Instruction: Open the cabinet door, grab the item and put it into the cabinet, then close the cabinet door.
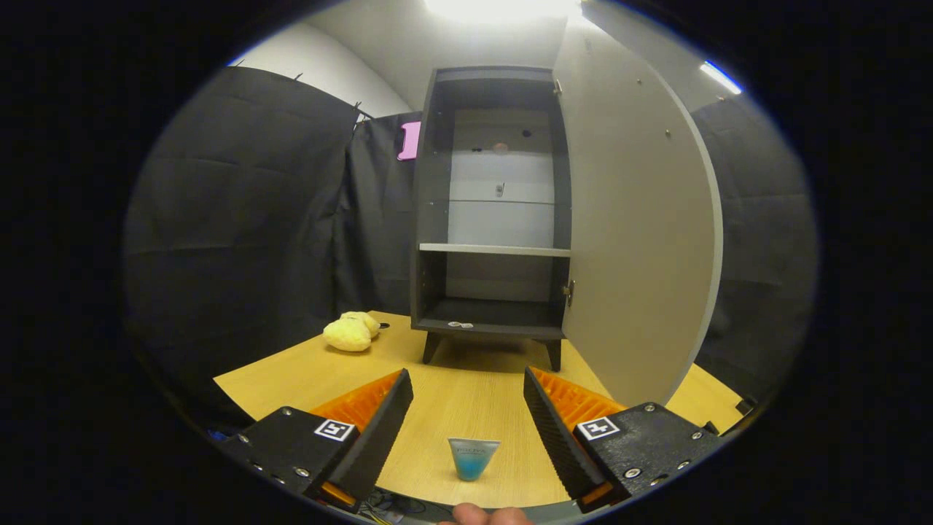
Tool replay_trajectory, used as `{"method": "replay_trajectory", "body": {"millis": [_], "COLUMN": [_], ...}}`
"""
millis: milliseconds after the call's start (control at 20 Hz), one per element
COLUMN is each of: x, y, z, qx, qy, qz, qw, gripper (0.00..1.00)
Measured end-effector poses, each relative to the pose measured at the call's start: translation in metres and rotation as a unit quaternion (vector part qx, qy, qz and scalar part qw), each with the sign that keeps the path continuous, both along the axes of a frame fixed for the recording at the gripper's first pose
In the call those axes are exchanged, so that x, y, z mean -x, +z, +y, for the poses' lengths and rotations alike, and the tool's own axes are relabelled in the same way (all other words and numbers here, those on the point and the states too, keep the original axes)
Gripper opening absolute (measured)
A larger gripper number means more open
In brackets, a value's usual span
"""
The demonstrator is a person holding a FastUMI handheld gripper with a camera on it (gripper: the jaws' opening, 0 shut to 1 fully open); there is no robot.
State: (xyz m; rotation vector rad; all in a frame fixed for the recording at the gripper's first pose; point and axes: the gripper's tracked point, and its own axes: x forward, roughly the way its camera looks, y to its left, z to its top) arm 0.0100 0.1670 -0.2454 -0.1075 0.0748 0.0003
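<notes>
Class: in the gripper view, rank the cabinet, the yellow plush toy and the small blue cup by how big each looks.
1. Cabinet, door open
2. Plush toy and cup: similar in apparent size. The cup sits nearer, between the open gripper fingers, so I won't rank them.

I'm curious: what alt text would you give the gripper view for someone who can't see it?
The gripper is open, its fingers either side of a small blue-tinted cup on a wooden table. Beyond them stands a dark cabinet, its door swung open to the right and shelves bare, with a yellow plush toy beside its left foot.
</notes>
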Motion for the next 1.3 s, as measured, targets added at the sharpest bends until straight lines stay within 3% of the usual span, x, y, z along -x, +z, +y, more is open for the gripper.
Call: {"method": "replay_trajectory", "body": {"millis": [250, 500, 900, 1000, 1200, 1300], "x": [-0.018, -0.021, -0.021, -0.018, -0.016, -0.015], "y": [-0.052, -0.097, -0.161, -0.173, -0.174, -0.173], "z": [-0.011, -0.011, -0.011, -0.013, -0.022, -0.024], "qx": [-0.018, -0.044, -0.032, -0.006, -0.006, -0.003], "qy": [-0.037, -0.045, -0.063, -0.065, -0.073, -0.079], "qz": [0.02, 0.042, 0.093, 0.113, 0.108, 0.113], "qw": [0.999, 0.997, 0.993, 0.991, 0.991, 0.99], "gripper": [0.95, 0.95, 0.94, 0.88, 0.48, 0.47]}}
